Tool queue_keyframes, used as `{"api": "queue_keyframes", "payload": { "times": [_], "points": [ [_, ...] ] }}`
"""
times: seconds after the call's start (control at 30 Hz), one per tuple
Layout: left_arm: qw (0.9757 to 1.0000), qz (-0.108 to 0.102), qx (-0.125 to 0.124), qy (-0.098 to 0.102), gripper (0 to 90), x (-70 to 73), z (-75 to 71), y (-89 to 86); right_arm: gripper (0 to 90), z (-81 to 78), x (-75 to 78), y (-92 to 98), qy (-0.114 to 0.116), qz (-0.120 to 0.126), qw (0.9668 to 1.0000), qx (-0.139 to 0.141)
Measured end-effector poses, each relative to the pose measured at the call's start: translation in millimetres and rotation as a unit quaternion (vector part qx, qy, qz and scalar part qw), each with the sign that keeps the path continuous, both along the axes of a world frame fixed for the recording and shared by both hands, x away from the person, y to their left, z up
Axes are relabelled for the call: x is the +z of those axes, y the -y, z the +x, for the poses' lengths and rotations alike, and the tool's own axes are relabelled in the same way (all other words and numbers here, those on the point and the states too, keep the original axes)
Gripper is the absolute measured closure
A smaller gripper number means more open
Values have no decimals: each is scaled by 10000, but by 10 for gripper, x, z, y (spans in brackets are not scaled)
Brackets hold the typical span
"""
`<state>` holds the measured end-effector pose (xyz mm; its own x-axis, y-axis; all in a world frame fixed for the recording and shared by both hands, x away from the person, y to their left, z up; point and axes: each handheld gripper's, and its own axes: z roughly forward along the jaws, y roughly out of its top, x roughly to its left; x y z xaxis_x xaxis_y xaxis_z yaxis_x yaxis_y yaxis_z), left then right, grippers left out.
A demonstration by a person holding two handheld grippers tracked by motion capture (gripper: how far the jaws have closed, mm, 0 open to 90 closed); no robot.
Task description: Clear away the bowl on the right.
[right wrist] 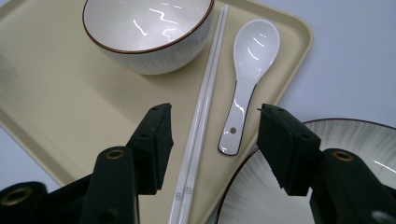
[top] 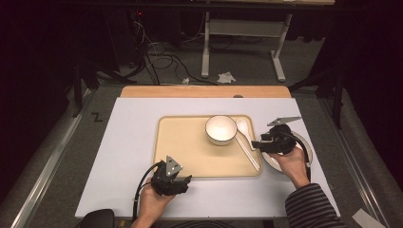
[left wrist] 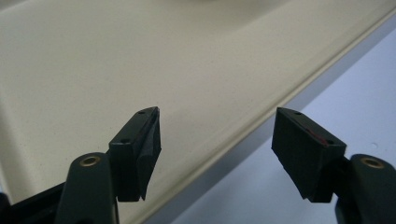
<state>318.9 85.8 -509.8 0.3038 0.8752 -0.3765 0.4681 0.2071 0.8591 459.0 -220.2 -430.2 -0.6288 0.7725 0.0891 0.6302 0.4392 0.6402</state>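
A beige tray [top: 180,142] lies on the white table top. At its back right stands a white bowl [top: 221,129] with a dark rim, empty. A white spoon [top: 243,126] and a pair of white chopsticks [top: 250,153] lie along the tray's right side. A striped plate [top: 272,160] sits on the table just right of the tray. My right gripper [top: 257,144] hovers over that plate, open; in the right gripper view [right wrist: 212,135] the chopsticks [right wrist: 203,107] and spoon handle [right wrist: 236,126] lie beyond its jaws. My left gripper [top: 184,181] is open at the tray's front rim [left wrist: 261,116], holding nothing.
The white table top [top: 128,156] has bare room left of the tray. A wooden strip [top: 204,91] runs along its back edge. Beyond it are cables [top: 157,59] on the floor and a white desk frame [top: 242,28]. A dark object [top: 97,219] sits at the front left corner.
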Motion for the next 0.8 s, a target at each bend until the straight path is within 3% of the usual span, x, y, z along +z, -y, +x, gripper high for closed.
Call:
{"api": "queue_keyframes", "payload": {
  "times": [0.4, 0.5, 0.8],
  "points": [
    [9999, 12, -123, -10, 331, 1, 30, 45, 463, -147, -30, 150, -27, -80, 9999, -72],
    [9999, -1, -136, -11, 331, 1, 34, 51, 463, -189, -34, 208, 117, -27, 9999, -66],
    [9999, 1, -164, -12, 333, -4, 37, 62, 464, -309, -82, 356, 76, -6, 9998, -169]
  ]
}}
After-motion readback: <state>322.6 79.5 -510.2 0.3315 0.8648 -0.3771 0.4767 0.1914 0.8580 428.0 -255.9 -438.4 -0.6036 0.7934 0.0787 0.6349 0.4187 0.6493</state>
